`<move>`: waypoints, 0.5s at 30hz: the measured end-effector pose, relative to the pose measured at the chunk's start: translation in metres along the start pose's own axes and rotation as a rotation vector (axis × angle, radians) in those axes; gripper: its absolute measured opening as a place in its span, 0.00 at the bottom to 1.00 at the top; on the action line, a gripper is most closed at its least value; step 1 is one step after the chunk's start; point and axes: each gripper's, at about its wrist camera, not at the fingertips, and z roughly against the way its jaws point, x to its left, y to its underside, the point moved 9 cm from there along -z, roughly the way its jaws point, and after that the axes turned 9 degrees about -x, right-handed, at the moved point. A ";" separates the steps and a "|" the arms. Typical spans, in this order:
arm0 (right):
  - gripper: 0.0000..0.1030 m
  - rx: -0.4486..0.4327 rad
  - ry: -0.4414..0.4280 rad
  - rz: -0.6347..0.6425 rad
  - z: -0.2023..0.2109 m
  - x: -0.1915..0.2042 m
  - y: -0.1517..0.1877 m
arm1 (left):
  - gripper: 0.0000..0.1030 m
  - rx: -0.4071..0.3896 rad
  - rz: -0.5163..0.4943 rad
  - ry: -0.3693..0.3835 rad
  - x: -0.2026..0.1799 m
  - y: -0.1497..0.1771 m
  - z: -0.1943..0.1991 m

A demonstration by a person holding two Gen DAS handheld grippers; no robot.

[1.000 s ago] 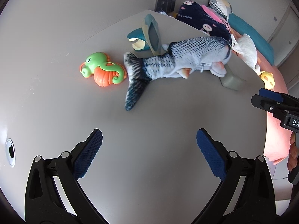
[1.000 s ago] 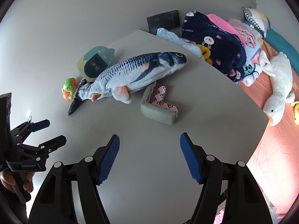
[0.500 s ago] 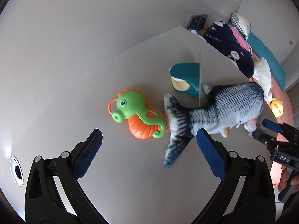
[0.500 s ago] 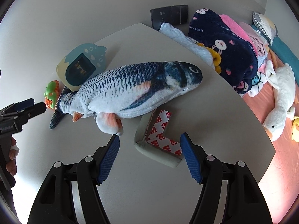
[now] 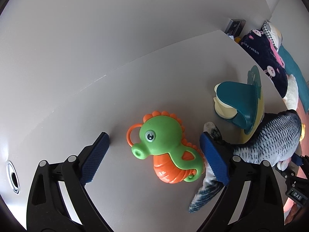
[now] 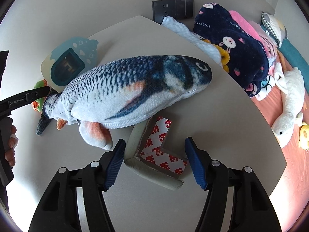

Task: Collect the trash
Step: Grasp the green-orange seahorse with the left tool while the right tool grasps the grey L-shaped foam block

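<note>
A green and orange seahorse toy [image 5: 168,148] lies on the grey table [image 5: 115,100]. My left gripper [image 5: 154,160] is open with its blue pads on either side of the toy. A grey L-shaped foam corner guard [image 6: 154,154] with red-printed white backing lies on the table in the right wrist view. My right gripper [image 6: 154,162] is open around it, pads close on both sides. A plush fish [image 6: 135,90] lies just beyond the guard; its tail [image 5: 202,199] shows behind the left gripper's right pad.
A teal and cream toy [image 5: 241,104] stands beyond the seahorse and also shows in the right wrist view [image 6: 67,65]. Blankets [image 6: 231,38] and a white plush goose [image 6: 287,108] lie on the bed past the table's right edge. A wall socket [image 6: 173,5] sits behind the table.
Both grippers moved forward. The left one now straddles the seahorse toy, and the right one now straddles the corner guard. Both stayed open.
</note>
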 end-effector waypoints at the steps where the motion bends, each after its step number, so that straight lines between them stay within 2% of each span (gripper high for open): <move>1: 0.59 -0.001 0.002 0.003 0.000 0.000 0.000 | 0.83 -0.004 -0.009 -0.006 -0.001 -0.001 0.000; 2: 0.58 -0.001 0.003 0.003 0.000 0.000 0.000 | 0.81 -0.008 -0.017 -0.010 -0.002 -0.002 -0.001; 6: 0.56 -0.001 0.005 0.005 0.004 0.000 0.004 | 0.64 -0.029 -0.060 -0.026 -0.004 0.000 0.002; 9: 0.55 0.003 -0.003 0.002 0.008 0.001 0.009 | 0.62 -0.032 -0.069 -0.013 -0.003 0.003 0.004; 10: 0.54 0.006 -0.008 -0.002 0.010 0.001 0.011 | 0.53 -0.038 -0.071 -0.012 -0.003 0.003 0.005; 13: 0.54 0.009 -0.014 -0.025 0.015 0.001 0.018 | 0.53 -0.034 -0.076 0.003 -0.003 0.009 0.010; 15: 0.48 0.010 -0.022 -0.041 0.019 0.001 0.023 | 0.53 -0.035 -0.077 0.014 -0.002 0.015 0.014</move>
